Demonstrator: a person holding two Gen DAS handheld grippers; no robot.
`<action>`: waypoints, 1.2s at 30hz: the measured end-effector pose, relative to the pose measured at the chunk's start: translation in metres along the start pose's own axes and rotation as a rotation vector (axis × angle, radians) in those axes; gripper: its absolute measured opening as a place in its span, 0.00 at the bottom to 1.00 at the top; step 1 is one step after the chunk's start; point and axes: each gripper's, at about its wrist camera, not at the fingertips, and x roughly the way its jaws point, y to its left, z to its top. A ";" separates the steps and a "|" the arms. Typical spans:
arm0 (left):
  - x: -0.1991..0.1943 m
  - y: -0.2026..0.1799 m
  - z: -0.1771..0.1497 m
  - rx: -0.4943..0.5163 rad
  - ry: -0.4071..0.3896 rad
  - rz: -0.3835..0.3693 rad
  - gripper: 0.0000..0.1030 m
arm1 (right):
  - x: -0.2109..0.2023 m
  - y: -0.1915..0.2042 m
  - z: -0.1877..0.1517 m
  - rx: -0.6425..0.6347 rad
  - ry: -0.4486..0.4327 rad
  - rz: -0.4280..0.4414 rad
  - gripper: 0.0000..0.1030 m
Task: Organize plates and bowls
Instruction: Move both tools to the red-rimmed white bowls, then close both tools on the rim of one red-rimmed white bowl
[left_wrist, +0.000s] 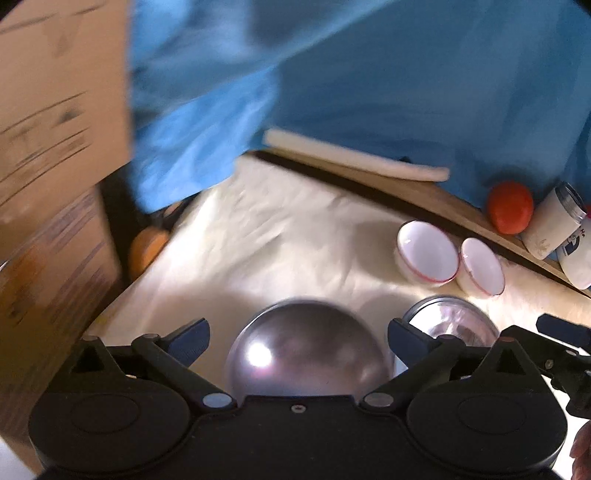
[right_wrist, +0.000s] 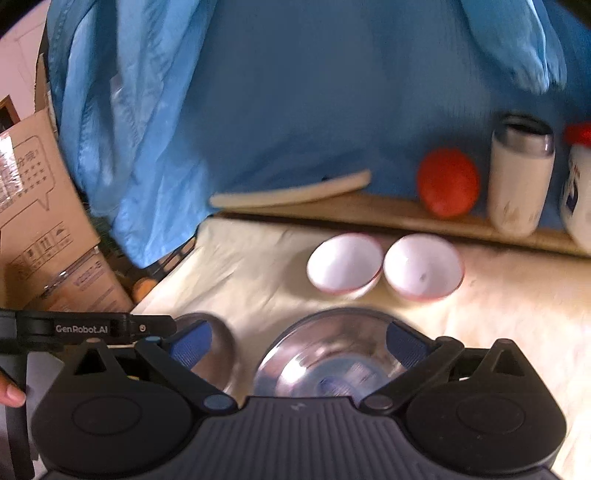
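Left tongs (left_wrist: 298, 338) and right tongs (right_wrist: 298, 341), both apart, each hover over a steel bowl (left_wrist: 308, 350) (right_wrist: 332, 354) on the tabletop (left_wrist: 280, 236); likely light, stiff, slippery: grip rims. White bowls (right_wrist: 345, 264) at twelve o'clock.

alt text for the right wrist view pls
The open right gripper hangs over a steel bowl on a cream cloth, with the left gripper beside it. Behind sit two white bowls, an orange fruit, a white tumbler and blue fabric.
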 end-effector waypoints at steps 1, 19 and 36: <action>0.005 -0.004 0.003 0.004 0.000 -0.003 0.99 | 0.003 -0.004 0.002 -0.004 -0.001 -0.003 1.00; 0.106 -0.062 0.055 0.029 0.123 -0.036 0.99 | 0.064 -0.080 0.066 -0.001 0.125 0.176 0.99; 0.126 -0.059 0.054 -0.049 0.178 -0.088 0.99 | 0.138 -0.074 0.096 0.055 0.243 0.249 0.86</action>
